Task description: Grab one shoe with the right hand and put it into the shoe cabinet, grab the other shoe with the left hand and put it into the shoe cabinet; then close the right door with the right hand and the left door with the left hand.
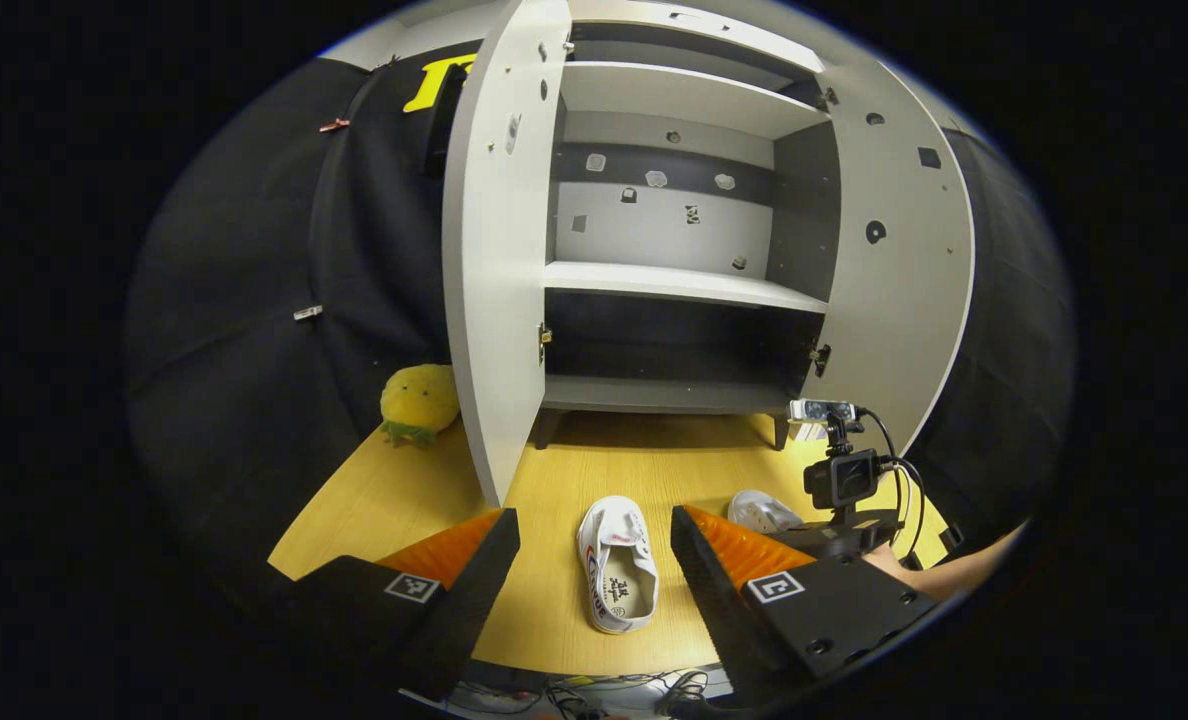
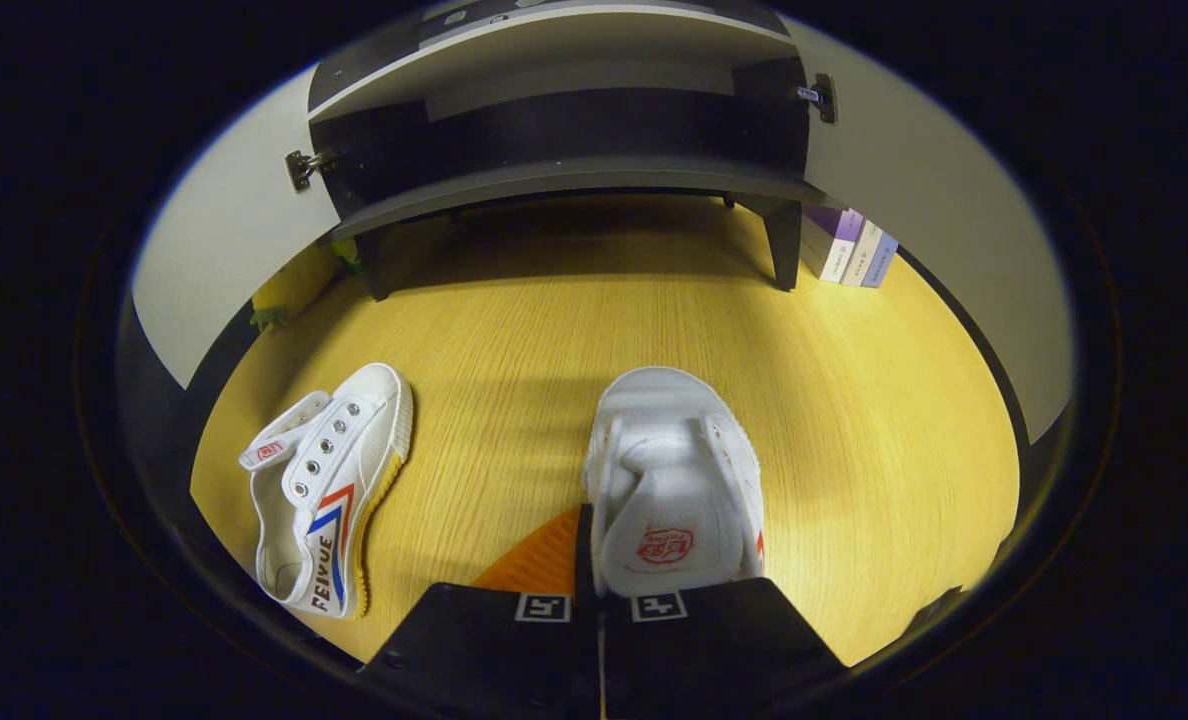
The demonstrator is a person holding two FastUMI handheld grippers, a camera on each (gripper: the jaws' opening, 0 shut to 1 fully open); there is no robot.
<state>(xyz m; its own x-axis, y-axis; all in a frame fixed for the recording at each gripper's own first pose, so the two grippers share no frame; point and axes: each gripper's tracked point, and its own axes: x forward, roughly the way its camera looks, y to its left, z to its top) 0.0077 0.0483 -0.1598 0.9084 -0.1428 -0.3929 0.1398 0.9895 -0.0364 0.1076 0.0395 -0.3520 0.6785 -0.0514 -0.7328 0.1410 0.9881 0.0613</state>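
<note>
My right gripper [image 2: 594, 590] pinches a white shoe [image 2: 674, 480] at bottom middle | my left gripper [image 1: 594, 560] is spread wide over the other shoe [image 1: 617, 565] | I think: lift slow, aim for the low shelf [image 1: 669, 395] | right gripper view shows books [image 2: 849, 245] upper right, left gripper view a yellow toy [image 1: 419, 400].

Yellow plush toy [image 1: 419, 402] with green base sits on wooden surface [image 1: 394, 500], at 9 o'clock of left gripper view, against black cloth wall. Three upright books [image 2: 849, 246], purple and white spines, at 1 o'clock of right gripper view. Tangled cables [image 1: 594, 690] at 6 o'clock, below surface edge.
</note>
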